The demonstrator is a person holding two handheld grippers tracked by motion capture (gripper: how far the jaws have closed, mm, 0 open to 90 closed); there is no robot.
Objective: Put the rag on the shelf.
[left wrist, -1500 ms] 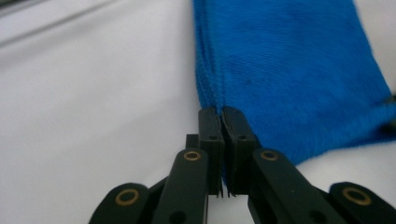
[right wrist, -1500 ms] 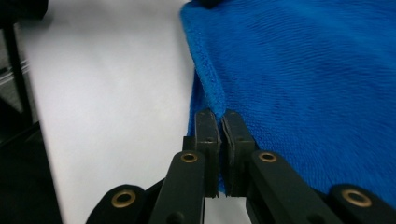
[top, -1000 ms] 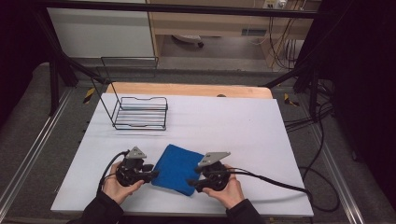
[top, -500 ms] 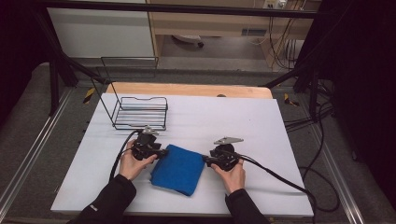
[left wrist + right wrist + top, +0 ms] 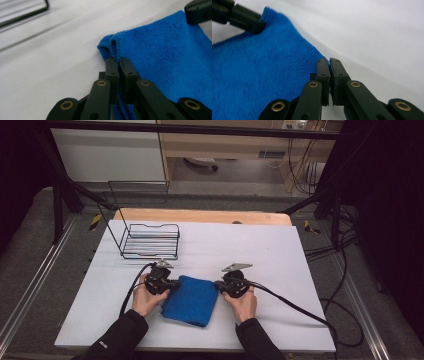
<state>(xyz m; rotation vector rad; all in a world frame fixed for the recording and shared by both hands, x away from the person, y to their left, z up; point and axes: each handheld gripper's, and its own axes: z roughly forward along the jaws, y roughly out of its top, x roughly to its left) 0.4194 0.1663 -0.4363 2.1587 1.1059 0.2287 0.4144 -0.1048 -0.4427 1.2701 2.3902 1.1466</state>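
Black throughout: left gripper (image 5: 172,284) and right gripper (image 5: 218,285), each built of flat linked bars pinned with brass-ringed rivets (image 5: 101,83) just behind the claw. Rectangular matte pads at the tips, small screw holes near their bases. Grey three-cornered plate (image 5: 236,267) atop each body, behind the claw. Thick black cable (image 5: 300,306) trailing back from the rear of each. Dark long sleeves (image 5: 119,336) down to the wrists, a small pale marking on the left one.
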